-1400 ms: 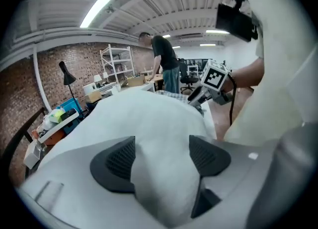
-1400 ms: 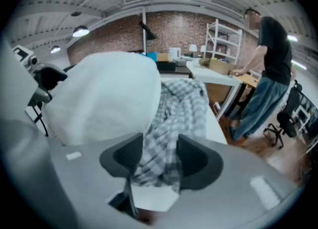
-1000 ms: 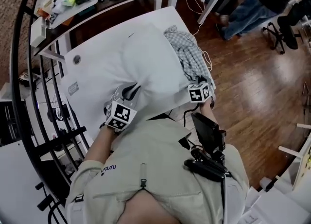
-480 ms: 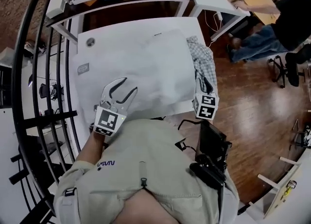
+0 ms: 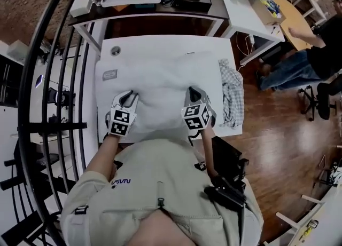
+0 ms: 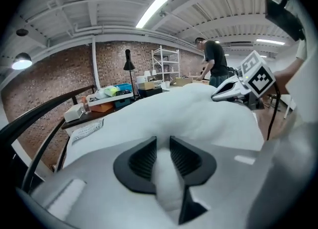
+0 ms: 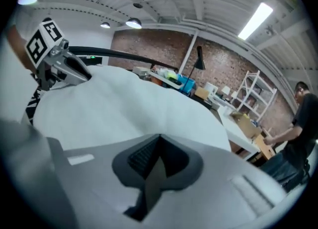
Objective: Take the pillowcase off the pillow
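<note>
A plump white pillow (image 5: pixel 160 79) lies flat across the white table (image 5: pixel 160 45). My left gripper (image 5: pixel 128 95) is at its near left edge. Its jaws are closing, and a fold of the white pillow (image 6: pixel 189 114) is pinched between the pads. The right gripper (image 5: pixel 192 91) sits at the near right edge, shut. In the right gripper view its jaws (image 7: pixel 158 137) meet against the pillow (image 7: pixel 124 99), and I cannot tell if fabric is caught. A checked cloth (image 5: pixel 232 94) lies crumpled along the table's right edge.
A black metal railing (image 5: pixel 32 79) curves along the left. A dark desk (image 5: pixel 149 6) with clutter and a white desk (image 5: pixel 251 10) stand behind the table. A person (image 5: pixel 315 53) sits at the far right on the wooden floor (image 5: pixel 288 133).
The pillow has dropped from raised to flat. The right gripper left the checked cloth's side and shut at the pillow's near edge. The left gripper opened, then closed on the pillow.
</note>
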### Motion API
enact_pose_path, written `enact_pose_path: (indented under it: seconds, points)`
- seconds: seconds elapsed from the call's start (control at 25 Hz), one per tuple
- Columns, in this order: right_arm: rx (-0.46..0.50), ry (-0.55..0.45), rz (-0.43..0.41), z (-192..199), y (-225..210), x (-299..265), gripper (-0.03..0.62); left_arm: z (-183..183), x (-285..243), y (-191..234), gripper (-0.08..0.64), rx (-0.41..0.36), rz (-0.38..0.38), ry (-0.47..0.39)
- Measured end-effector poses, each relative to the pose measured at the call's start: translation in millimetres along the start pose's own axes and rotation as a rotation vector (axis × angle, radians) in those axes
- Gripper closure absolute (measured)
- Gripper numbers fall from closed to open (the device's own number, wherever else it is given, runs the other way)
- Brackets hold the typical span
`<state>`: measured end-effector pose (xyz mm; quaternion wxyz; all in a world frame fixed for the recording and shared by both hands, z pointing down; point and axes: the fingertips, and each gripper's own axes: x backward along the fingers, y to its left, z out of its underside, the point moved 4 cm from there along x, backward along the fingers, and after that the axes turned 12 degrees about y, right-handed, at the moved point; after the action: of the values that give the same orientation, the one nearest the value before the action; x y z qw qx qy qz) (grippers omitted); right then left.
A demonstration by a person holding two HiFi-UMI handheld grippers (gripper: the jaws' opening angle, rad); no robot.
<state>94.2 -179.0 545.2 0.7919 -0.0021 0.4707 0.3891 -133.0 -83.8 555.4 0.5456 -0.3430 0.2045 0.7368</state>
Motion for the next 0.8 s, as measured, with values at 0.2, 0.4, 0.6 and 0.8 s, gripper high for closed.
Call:
enact_pose_path:
  seconds: [0.2, 0.4, 0.6, 0.8]
  points:
    - [-0.095, -0.004, 0.081, 10.6, -23.3, -14.1, 0.588, -40.2, -38.2, 7.1, 0.469, -0.072, 0.017, -0.028]
    - [-0.134, -0.030, 0.044, 12.4, -30.0, -27.4, 0.588, -40.7, -47.0, 3.1, 0.474, -0.057, 0.004, -0.043]
    - [-0.110, -0.079, 0.007, 8.0, -24.4, -30.5, 0.588, -25.8, -38.4, -2.7, 0.488, 0.003, -0.028, -0.056]
    - [-0.112, -0.138, -0.012, 1.5, -27.2, -27.7, 0.588, -30.2, -24.0, -0.3, 0.505, 0.020, -0.103, -0.101]
